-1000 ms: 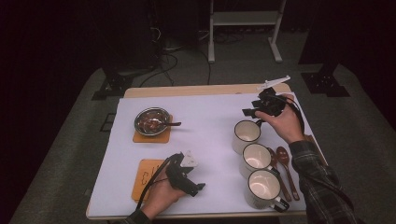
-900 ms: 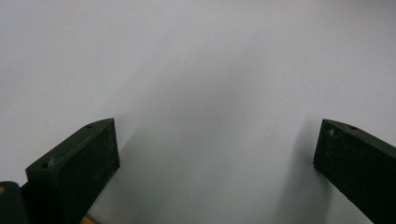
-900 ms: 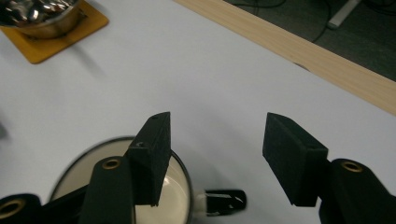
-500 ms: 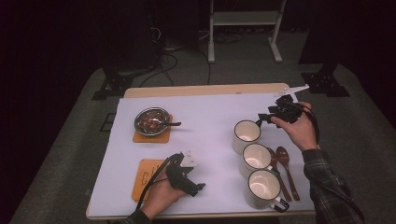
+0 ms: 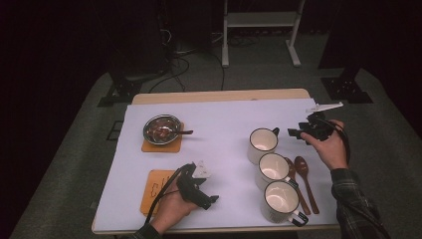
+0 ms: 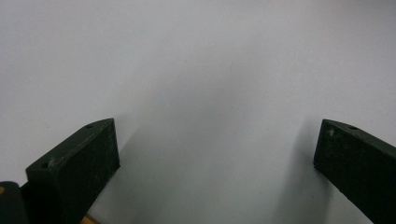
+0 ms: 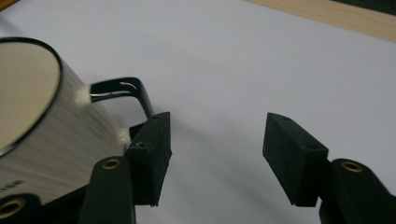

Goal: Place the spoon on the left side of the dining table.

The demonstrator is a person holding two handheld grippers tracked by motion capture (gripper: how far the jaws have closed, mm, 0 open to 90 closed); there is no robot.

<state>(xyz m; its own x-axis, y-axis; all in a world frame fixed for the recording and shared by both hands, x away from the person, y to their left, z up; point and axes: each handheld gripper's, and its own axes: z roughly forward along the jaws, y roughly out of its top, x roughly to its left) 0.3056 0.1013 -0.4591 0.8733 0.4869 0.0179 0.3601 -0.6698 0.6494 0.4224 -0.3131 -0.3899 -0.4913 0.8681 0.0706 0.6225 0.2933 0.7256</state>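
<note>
Since the earlier frame we had lowered our right gripper (image 5: 293, 133), fingers open and empty, beside the far mug's handle (image 7: 122, 91), nothing yet lifted.

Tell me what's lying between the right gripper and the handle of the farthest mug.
Nothing: in the high view only bare white table cover separates the right gripper from the farthest mug. In the right gripper view its open jaws hold nothing, beside the black handle.

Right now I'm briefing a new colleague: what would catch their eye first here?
Three white mugs in a row at the table's right, two wooden spoons beside them. The right claw, jaws open, sits beside the far mug's black handle. At far left, a metal bowl rests on an orange coaster.
</note>
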